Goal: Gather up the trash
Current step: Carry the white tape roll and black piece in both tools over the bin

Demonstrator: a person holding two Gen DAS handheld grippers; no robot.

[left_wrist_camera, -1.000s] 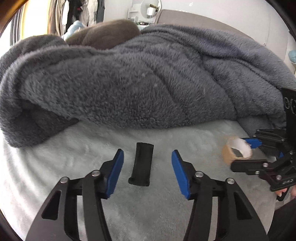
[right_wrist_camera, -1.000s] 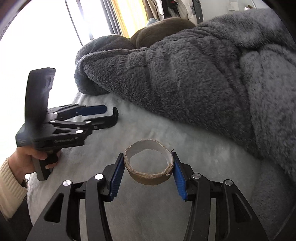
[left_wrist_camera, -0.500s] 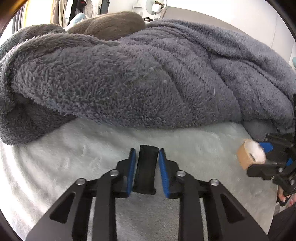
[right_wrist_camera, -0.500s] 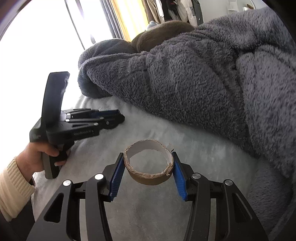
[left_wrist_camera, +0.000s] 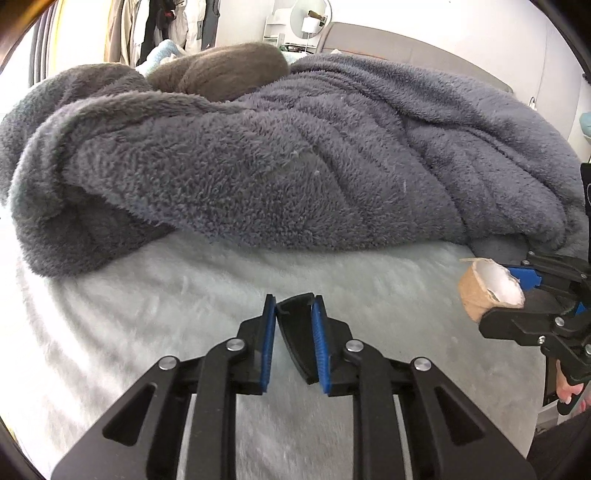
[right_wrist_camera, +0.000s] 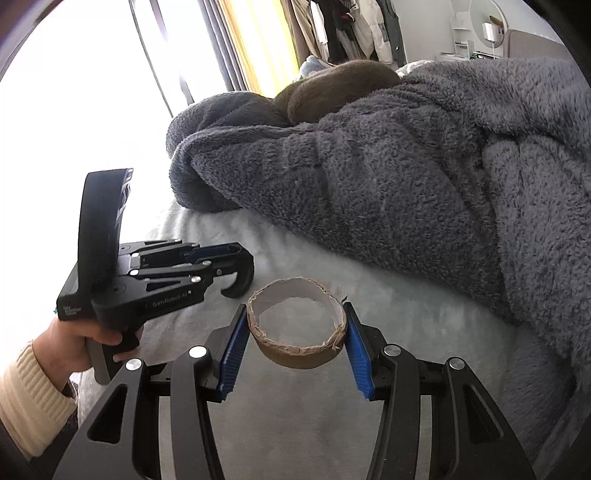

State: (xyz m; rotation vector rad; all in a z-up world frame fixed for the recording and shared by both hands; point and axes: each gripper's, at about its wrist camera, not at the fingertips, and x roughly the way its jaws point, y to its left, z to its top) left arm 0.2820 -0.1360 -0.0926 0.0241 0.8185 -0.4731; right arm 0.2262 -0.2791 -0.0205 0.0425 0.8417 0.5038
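Note:
My left gripper [left_wrist_camera: 293,317] is shut on a flat black strip of trash [left_wrist_camera: 295,332] and holds it just above the pale bed sheet [left_wrist_camera: 147,314]. My right gripper [right_wrist_camera: 295,332] is shut on a brown cardboard tape ring [right_wrist_camera: 299,347] with a white inside, held above the sheet. The ring also shows at the right edge of the left wrist view [left_wrist_camera: 487,291], in the right gripper [left_wrist_camera: 532,295]. The left gripper shows at the left of the right wrist view [right_wrist_camera: 236,273], held by a hand in a cream sleeve.
A thick grey fleece blanket [left_wrist_camera: 295,166] lies bunched across the bed behind both grippers. A brown pillow [left_wrist_camera: 229,70] lies behind it. A bright window [right_wrist_camera: 92,92] is to the left. Hanging clothes [right_wrist_camera: 351,29] and a round mirror [left_wrist_camera: 310,18] stand far back.
My left gripper closed on the black strip that lay on the sheet and lifted it off. My right gripper kept hold of the tape ring and barely moved.

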